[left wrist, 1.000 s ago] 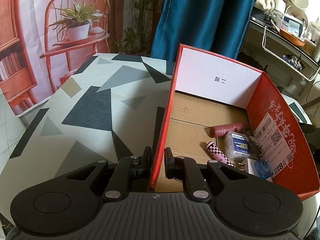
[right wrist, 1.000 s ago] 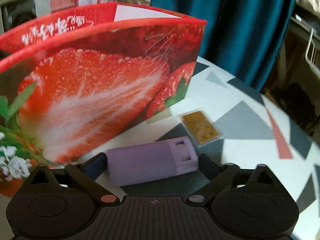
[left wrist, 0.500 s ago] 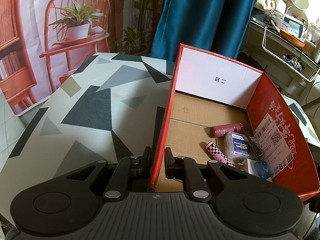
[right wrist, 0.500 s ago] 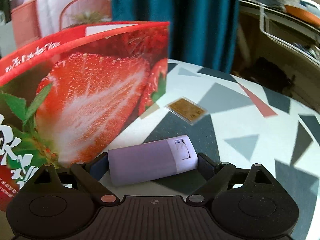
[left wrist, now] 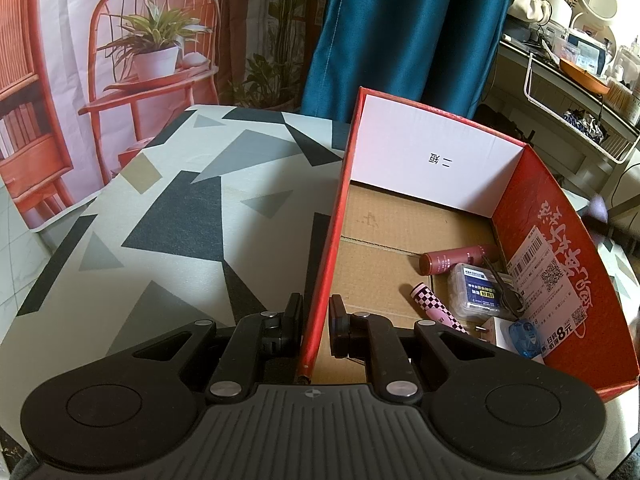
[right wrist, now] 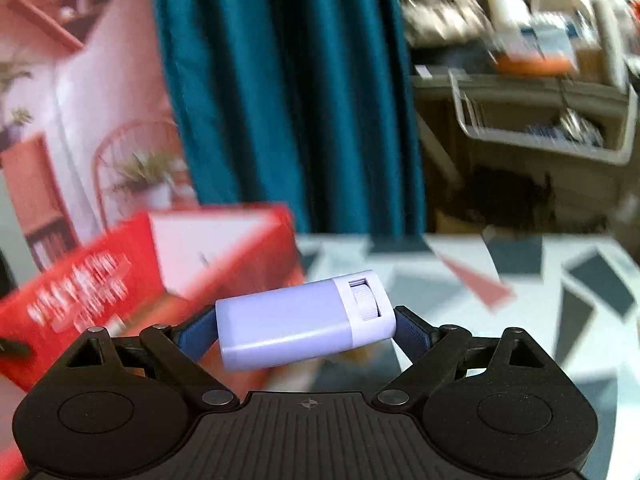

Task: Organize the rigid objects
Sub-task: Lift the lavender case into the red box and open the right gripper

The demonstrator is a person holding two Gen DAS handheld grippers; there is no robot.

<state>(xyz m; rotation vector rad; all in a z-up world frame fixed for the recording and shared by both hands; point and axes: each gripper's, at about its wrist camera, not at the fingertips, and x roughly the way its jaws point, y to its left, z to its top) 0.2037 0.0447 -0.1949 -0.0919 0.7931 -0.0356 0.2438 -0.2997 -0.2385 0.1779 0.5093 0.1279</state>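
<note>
**Purple case held up beside the red box**

The right gripper (right wrist: 306, 330) squeezes a small pale purple plastic case (right wrist: 304, 326) in the air, just right of the big red cardboard box (left wrist: 532, 216). The left gripper (left wrist: 316, 322) pinches the box's left wall. Inside the box lie a dark red tube (left wrist: 456, 259) and a pink checked tube (left wrist: 438, 309).

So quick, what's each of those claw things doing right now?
Left gripper: closed on the red box's side wall.
Right gripper: closed on a lilac case, held clear of the table.

Left gripper (left wrist: 315, 322) narrowly parted; right gripper (right wrist: 306, 330) clamped.
</note>
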